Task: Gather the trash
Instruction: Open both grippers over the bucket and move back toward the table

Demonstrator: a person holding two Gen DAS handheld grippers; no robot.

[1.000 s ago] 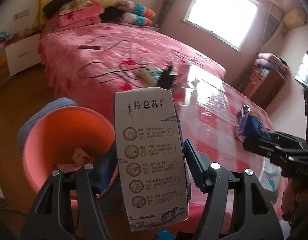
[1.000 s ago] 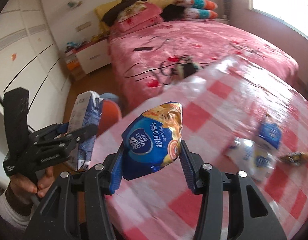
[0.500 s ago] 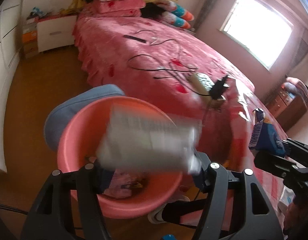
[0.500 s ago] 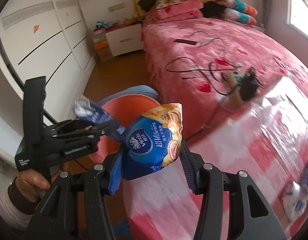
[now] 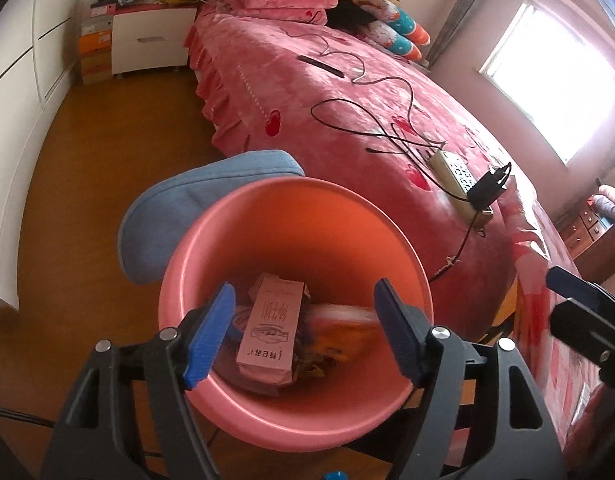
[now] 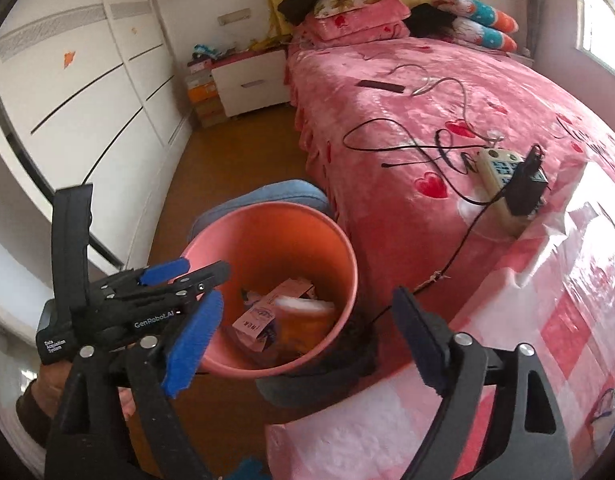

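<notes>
A pink plastic bin (image 5: 291, 208) stands on the floor between the bed and the table; it also shows in the right wrist view (image 6: 339, 240). A milk carton (image 5: 273, 324) lies inside it (image 6: 263, 312) beside an orange packet (image 5: 343, 332). My left gripper (image 5: 307, 332) is open and empty just above the bin's near rim; in the right wrist view it (image 6: 187, 276) hangs over the bin's left edge. My right gripper (image 6: 307, 344) is open and empty, to the right of the bin and above it.
A blue cushion (image 5: 195, 196) lies behind the bin. The pink bed (image 5: 347, 92) carries black cables, a remote and a power strip (image 5: 453, 172). The table with a red-checked cloth (image 6: 527, 340) is at right. White wardrobes (image 6: 87, 80) line the left wall.
My left gripper opened and dropped the milk carton into the bin. My right gripper opened and let go of the blue and orange packet, which now lies in the bin.
</notes>
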